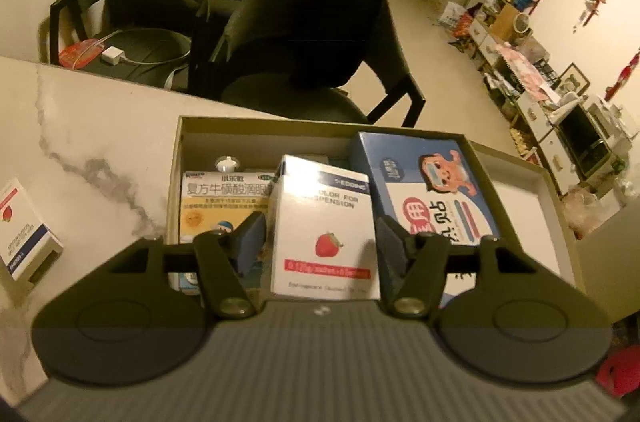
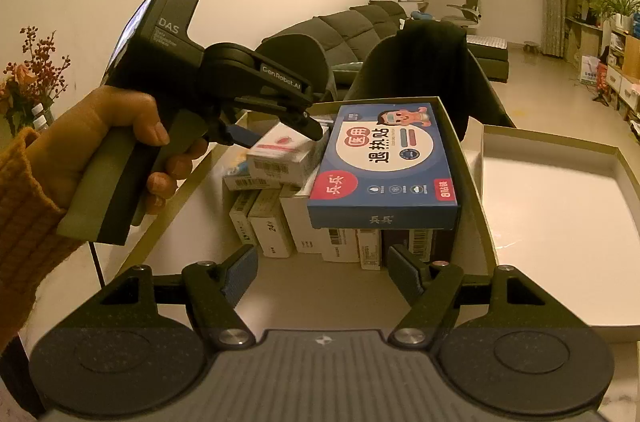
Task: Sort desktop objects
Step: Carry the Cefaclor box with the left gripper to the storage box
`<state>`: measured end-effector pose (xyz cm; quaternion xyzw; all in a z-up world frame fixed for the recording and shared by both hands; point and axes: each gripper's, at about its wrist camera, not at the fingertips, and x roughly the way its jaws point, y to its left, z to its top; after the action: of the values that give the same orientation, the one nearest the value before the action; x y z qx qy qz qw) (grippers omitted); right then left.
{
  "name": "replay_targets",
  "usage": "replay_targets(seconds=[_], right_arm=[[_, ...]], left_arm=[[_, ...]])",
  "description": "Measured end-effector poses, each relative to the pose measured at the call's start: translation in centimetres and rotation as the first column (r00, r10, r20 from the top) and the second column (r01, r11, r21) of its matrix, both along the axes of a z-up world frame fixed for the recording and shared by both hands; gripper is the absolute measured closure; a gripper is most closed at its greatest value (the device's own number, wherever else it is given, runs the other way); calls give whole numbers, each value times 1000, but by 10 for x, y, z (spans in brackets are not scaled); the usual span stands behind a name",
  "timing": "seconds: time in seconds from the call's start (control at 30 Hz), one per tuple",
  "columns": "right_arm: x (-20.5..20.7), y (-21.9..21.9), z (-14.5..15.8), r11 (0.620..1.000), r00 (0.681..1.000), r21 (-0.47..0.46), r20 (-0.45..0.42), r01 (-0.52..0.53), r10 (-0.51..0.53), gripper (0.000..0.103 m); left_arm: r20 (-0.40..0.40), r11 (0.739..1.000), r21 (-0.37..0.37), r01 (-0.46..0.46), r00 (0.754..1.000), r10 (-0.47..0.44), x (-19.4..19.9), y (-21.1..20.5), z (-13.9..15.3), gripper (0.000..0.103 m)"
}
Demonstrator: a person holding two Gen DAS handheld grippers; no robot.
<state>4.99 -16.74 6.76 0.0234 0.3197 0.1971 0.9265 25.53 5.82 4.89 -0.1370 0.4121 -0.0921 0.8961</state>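
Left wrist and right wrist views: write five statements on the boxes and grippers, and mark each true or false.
1. The blue box lies on top of other packs inside the cardboard box. True.
2. The right gripper grips a pack. False: its jaws stand open with nothing between them.
3. The white strawberry box sits between the fingers of the left gripper. True.
4. The shallow tray beside the cardboard box is full of packs. False: nothing lies in it.
5. A small pack lies on the marble table, outside the cardboard box. True.
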Motion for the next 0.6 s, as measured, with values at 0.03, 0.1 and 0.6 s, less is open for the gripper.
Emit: replay_targets(seconds=[0.03, 0.1, 0.6], right_arm=[[0, 0, 0, 1000, 1000, 1, 1, 0, 0, 28], [-1, 0, 0, 1000, 1000, 2, 1, 2, -2, 28], [-3, 3, -1, 1000, 1000, 10, 0, 3, -3, 28]], left_arm=[[7, 1000, -6, 8, 1000, -8, -3, 2, 1, 38], [26, 999, 7, 46, 999, -46, -9, 6, 4, 36], [84, 929, 201, 310, 940, -331, -39, 2, -1, 42]])
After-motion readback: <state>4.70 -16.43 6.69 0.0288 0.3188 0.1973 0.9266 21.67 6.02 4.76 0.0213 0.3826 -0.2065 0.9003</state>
